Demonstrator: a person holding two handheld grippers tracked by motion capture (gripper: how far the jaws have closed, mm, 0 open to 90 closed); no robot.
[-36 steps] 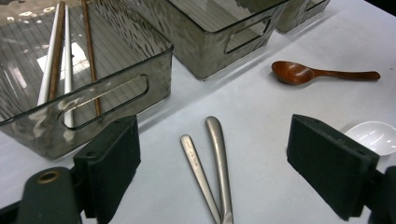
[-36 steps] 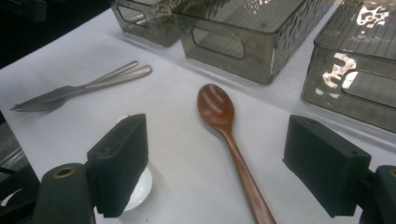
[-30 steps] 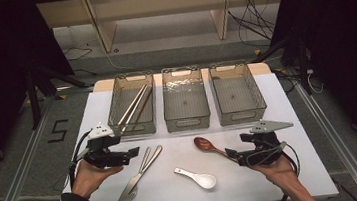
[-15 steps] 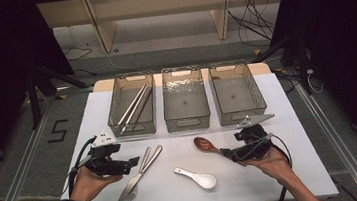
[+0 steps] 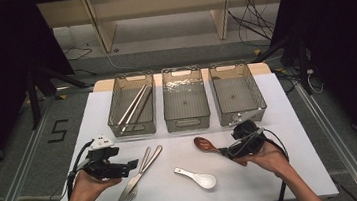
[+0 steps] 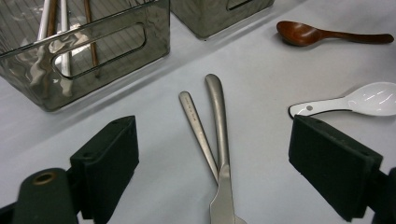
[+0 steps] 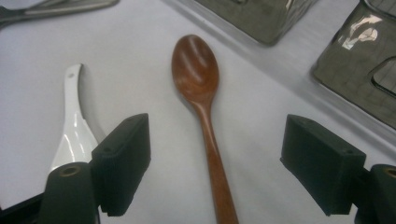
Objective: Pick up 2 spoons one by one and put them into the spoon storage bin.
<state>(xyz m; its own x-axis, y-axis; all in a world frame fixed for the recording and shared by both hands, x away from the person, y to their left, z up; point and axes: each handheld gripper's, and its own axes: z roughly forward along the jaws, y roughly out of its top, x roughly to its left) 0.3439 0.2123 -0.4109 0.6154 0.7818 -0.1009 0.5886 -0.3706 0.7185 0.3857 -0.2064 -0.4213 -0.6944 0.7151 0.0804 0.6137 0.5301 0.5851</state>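
While both hands have drawn down toward the cutlery: sorting looks about to start.
Surface (image 5: 294,168): white, three clear bins at 12 o'clock.
Right tongs (image 7: 215,163): now lower, wide, straddling the brown wooden spoon (image 7: 201,98).
Left tongs (image 6: 212,172): wide over the steel knife and fork (image 6: 219,140).

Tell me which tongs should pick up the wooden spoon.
Right. The right tongs are open with the wooden spoon handle lying between the jaws; the left tongs straddle the metal cutlery.

Three bins (image 5: 185,99), two spoons (image 5: 197,178), one knife (image 5: 145,165), one fork (image 5: 136,182)
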